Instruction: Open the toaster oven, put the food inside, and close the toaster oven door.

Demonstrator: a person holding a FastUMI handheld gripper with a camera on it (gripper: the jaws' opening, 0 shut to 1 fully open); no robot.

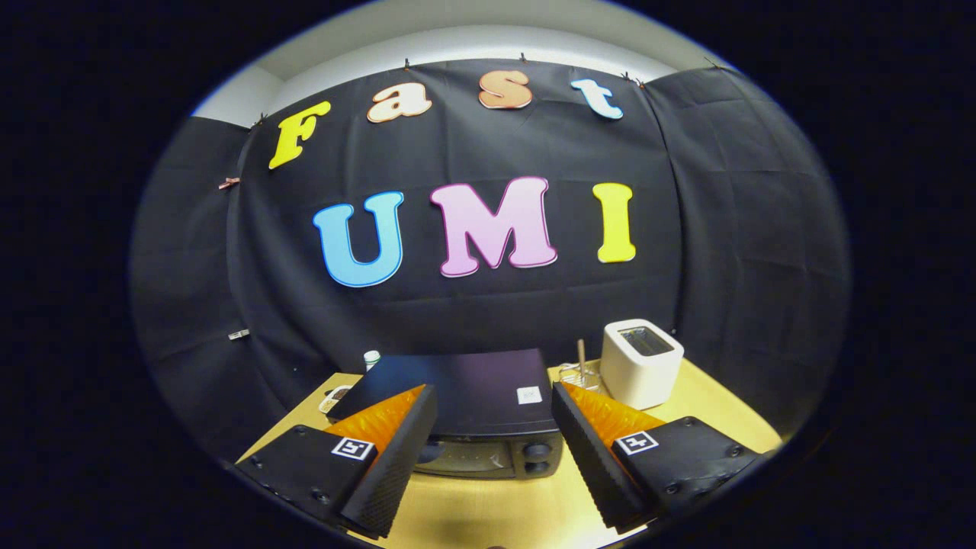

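Observation:
A black toaster oven [465,396] stands on the wooden table [496,511], just ahead of my fingers. I look down on its flat top; its glass door [465,456] is closed, with two knobs [536,457] on the right of the front. My gripper [494,457] is open, its two fingers spread wide either side of the oven's front, with nothing between them. A small plate [335,398] with something on it sits left of the oven, partly hidden by the left finger; I cannot tell what the food is.
A white pop-up toaster [639,362] stands to the right behind the oven. A wire rack with a wooden stick [581,367] sits between them. A small white bottle with a green cap [371,358] is behind the oven's left corner. The booth's black cloth wall rises behind.

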